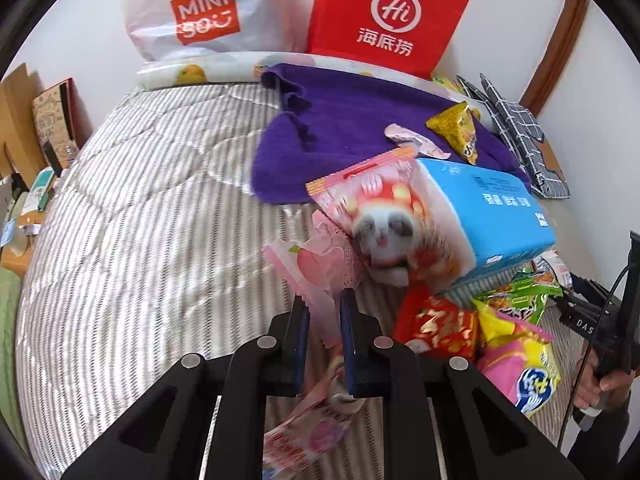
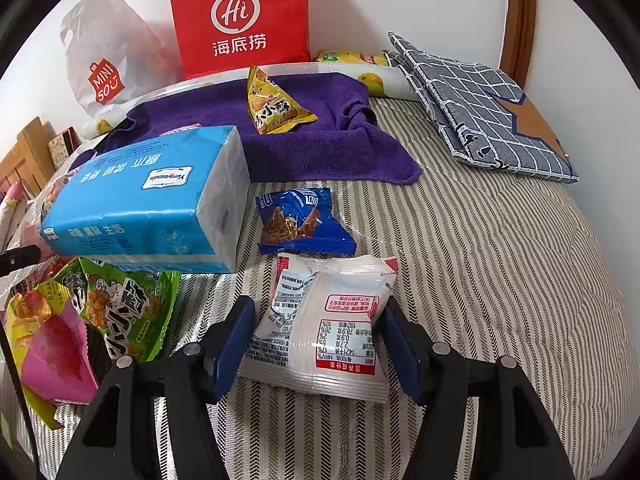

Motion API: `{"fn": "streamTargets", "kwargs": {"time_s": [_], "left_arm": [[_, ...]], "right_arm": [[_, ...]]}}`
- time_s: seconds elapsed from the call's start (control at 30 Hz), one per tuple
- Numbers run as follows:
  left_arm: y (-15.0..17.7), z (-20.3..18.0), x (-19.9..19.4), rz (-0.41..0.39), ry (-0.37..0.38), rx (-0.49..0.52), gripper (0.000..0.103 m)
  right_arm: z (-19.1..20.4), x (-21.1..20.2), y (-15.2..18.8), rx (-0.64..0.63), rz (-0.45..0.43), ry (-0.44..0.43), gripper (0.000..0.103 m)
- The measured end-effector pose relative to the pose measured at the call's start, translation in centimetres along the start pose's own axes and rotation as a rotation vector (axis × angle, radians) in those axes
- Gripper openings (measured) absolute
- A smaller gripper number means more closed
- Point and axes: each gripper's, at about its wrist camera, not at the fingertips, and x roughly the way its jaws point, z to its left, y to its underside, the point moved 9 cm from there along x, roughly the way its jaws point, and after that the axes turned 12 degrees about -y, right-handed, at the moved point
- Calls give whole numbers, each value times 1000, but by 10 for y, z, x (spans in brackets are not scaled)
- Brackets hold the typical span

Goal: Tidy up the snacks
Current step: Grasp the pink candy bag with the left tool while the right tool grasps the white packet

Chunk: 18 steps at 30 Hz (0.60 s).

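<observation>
Left claw (image 1: 325,312) clamped on a pink peach-print snack packet (image 1: 316,268), long axis running up and away from the fingers over the striped bed (image 1: 140,208). Right claw (image 2: 318,344) part-open around a white snack packet (image 2: 324,320) lying flat, pads apparently just off its sides. Red paper bag (image 2: 240,16) and white plastic bag (image 2: 108,56) upright at the wall, contents hidden.

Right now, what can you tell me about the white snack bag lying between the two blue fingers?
The white snack bag is a small, crinkly, shiny plastic packet, puffed up a little and sealed, with ridged ends. Its back faces up, showing small black print and a red-framed nutrition table. It lies flat on the striped bedcover, just in front of a blue snack bag. The right tool has a blue pad on each side of it, close to its edges.
</observation>
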Motion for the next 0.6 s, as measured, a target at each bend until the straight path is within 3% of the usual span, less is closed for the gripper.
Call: {"fn": "streamTargets", "kwargs": {"time_s": [0.17, 0.3, 0.43, 0.6], "left_arm": [[6, 23, 1, 24, -13, -46, 16], [7, 32, 3, 29, -3, -62, 56], [-3, 39, 4, -4, -43, -68, 62], [-11, 33, 17, 13, -12, -56, 62]], "right_arm": [[0, 0, 0, 0, 0, 0, 62], [0, 1, 0, 2, -1, -4, 62], [0, 1, 1, 3, -1, -4, 62], [0, 1, 1, 5, -1, -6, 62]]}}
